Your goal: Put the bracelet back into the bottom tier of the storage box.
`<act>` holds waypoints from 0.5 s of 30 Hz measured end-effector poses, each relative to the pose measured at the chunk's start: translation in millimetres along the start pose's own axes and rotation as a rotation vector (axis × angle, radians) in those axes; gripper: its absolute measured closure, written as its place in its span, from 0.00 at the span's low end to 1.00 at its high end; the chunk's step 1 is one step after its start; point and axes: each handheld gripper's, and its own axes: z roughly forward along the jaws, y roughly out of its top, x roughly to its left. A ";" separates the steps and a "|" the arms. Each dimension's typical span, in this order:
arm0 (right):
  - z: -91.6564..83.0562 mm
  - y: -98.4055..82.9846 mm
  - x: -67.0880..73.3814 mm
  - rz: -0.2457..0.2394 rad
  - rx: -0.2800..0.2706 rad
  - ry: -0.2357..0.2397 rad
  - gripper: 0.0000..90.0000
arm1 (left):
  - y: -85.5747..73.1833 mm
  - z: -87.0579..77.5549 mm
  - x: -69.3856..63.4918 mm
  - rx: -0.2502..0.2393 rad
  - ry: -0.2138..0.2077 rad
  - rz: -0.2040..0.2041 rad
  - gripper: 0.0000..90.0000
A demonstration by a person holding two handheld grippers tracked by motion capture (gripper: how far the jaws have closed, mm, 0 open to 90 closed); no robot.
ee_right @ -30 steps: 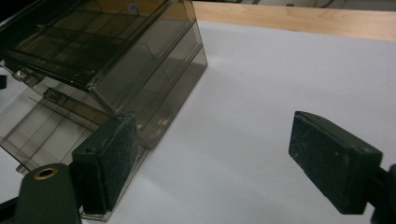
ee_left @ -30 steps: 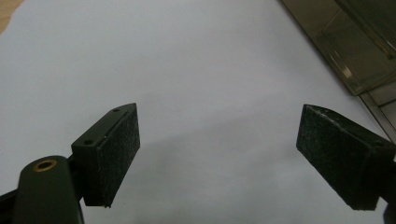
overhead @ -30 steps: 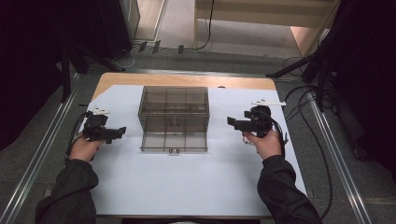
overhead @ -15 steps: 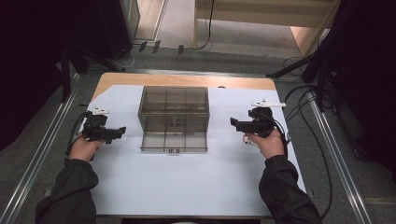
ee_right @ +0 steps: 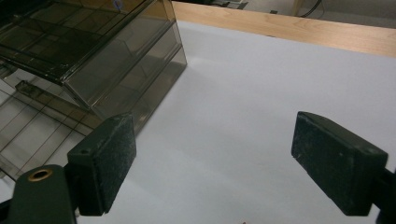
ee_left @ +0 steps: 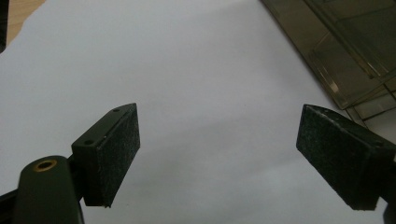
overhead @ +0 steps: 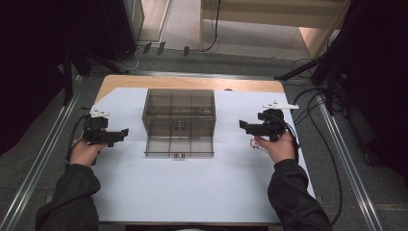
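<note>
A smoky transparent drawer box [overhead: 179,121] stands in the middle of the counter [overhead: 192,192], on its white cover. The left gripper [overhead: 121,133] is held at the left of the box, the right gripper [overhead: 242,125] at its right, both apart from it. The jaws of each are spread wide and hold nothing.

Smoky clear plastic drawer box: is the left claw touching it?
Apart. High view shows white sheet between the left claw and the smoky clear plastic drawer box; its jaws stand open.

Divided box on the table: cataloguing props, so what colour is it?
The box is smoky translucent brown; high view.
</note>
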 end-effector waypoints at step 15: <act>-2.0 0.6 -2.0 -0.039 0.122 0.022 0.24 | 0.5 -1.0 -2.0 -0.013 -0.002 0.014 0.16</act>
